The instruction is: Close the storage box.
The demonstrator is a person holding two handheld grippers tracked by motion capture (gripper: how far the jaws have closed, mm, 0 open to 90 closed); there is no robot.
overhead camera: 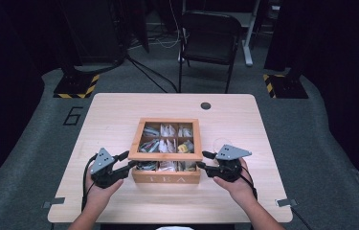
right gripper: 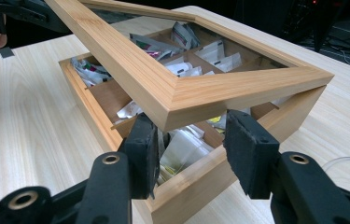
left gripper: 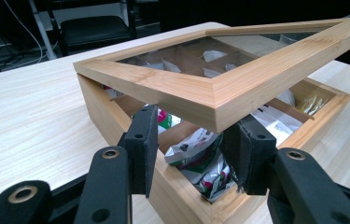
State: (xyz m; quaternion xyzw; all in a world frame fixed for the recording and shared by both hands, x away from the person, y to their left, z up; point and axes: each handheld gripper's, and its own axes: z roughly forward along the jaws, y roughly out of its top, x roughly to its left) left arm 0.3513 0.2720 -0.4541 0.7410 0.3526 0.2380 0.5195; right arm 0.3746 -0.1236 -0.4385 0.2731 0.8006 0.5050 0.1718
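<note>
Bamboo-coloured wood makes up the tea box, which sits near the middle of the pale wooden table, its front face lettered TEA toward the person. Its glass-paned lid is lifted at the near edge and hangs tilted above the compartments, where tea packets lie loose. The left gripper comes in at the box's near left corner; seen along its own jaws, the lid's corner rests on top of the two black pads, which stand spread with the corner's underside across them, so it props rather than pinches. The right gripper does the same at the near right corner, its jaws apart beneath the lid's corner. Both hands lie on the near side of the table, one either side of the box. A dark chair stands on the floor beyond the far edge of the table.
</note>
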